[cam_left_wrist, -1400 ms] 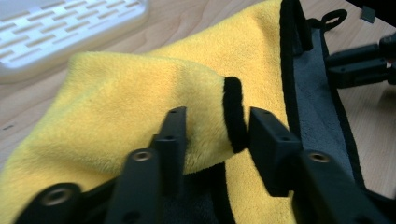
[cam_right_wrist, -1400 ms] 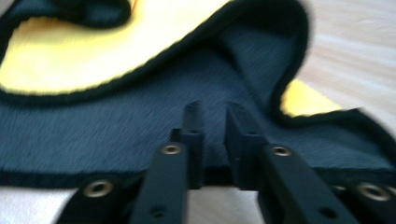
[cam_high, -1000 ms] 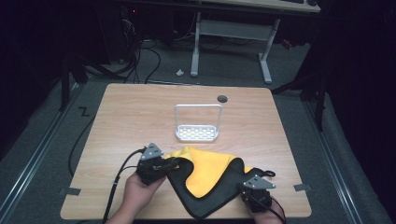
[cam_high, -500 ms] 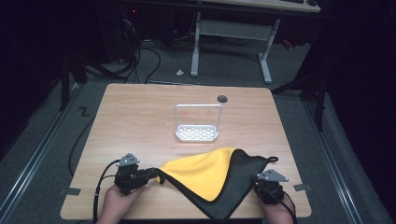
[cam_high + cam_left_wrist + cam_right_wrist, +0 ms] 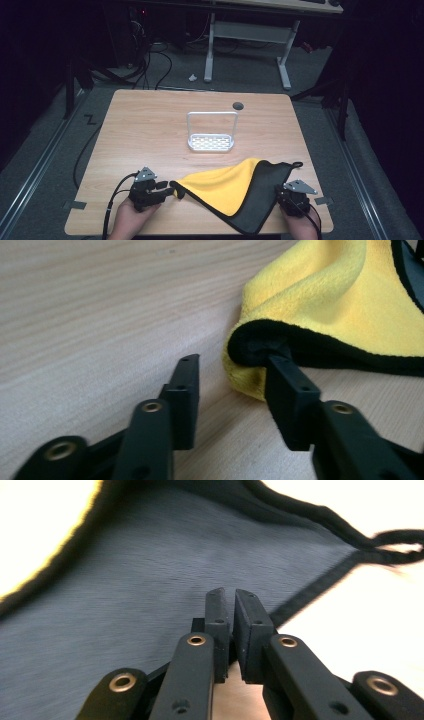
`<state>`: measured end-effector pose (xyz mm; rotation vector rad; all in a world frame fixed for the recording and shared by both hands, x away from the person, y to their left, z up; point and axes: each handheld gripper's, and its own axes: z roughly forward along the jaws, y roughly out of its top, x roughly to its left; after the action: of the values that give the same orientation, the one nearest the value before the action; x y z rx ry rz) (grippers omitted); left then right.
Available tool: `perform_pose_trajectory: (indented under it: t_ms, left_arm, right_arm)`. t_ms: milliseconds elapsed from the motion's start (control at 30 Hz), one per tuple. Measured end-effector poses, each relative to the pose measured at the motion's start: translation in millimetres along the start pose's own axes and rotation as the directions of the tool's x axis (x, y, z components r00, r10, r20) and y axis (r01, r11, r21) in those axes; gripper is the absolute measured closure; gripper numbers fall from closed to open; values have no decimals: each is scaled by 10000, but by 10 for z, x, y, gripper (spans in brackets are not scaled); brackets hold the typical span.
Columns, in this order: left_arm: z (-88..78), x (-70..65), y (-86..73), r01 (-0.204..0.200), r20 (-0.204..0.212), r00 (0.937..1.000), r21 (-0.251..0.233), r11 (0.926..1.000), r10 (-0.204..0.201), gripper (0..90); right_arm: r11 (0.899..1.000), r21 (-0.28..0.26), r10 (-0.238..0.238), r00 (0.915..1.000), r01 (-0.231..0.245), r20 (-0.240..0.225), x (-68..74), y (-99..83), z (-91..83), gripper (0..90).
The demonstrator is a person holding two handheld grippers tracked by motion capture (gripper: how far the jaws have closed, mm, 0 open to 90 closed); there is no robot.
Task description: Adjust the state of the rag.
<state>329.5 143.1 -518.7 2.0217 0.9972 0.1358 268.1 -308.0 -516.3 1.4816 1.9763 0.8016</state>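
A white wire rack (image 5: pixel 210 135) is seen standing upright near the middle of the wooden table (image 5: pixel 150 125). A small dark round hole (image 5: pixel 238 106) is found in the tabletop just behind it. Behind the table, cables (image 5: pixel 150 60) and a grey desk frame (image 5: pixel 247 37) are seen on the floor.

Fluffy matt cloth (image 5: pixel 225 187) on smooth wood-grain table (image 5: pixel 150 130)

- We count one yellow and grey cloth (image 5: pixel 235 192).
- We count one white rack (image 5: pixel 211 142).
- We count two grippers, left gripper (image 5: pixel 172 190) and right gripper (image 5: pixel 286 196).
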Motion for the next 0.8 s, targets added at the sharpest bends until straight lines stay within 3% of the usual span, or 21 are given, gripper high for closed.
perform_pose_trajectory:
  t_ms: [100, 300, 400, 467, 533, 633, 733, 800]
  left_arm:
    - [-55, -24, 33, -178, -208, 9996, -409, 9990, 170, 419]
    - [-190, -99, 164, -367, 335, 9986, -1492, 9881, 421, 360]
    - [-114, -185, 211, -656, 617, 9952, -1485, 9867, 755, 349]
    - [1, -295, 241, -985, 881, 9900, -1271, 9870, 1102, 345]
    - [112, -410, 264, -1324, 1134, 9830, -1069, 9854, 1444, 349]
    - [300, -605, 281, -1743, 1738, 9674, -697, 9822, 1840, 359]
    - [479, -791, 267, -2357, 2165, 9475, -247, 9715, 2354, 364]
    - [610, -931, 238, -2827, 2414, 9315, 103, 9592, 2719, 364]
  right_arm:
    - [9998, -188, -87, 9983, 76, -573, 123, -12, -78, 836]
    - [9990, -78, -455, 9908, 449, -1271, 326, -45, -121, 835]
    - [9988, 134, -445, 9849, 474, -1671, 398, -94, -135, 831]
    - [9975, 213, -627, 9839, 672, -1674, 449, -117, -140, 825]
    - [9968, 240, -709, 9836, 759, -1660, 487, -132, -151, 822]
    - [9963, 280, -762, 9840, 817, -1610, 512, -159, -168, 817]
    - [9962, 291, -772, 9849, 826, -1547, 505, -196, -189, 816]
    - [9969, 318, -668, 9865, 723, -1497, 498, -219, -211, 815]
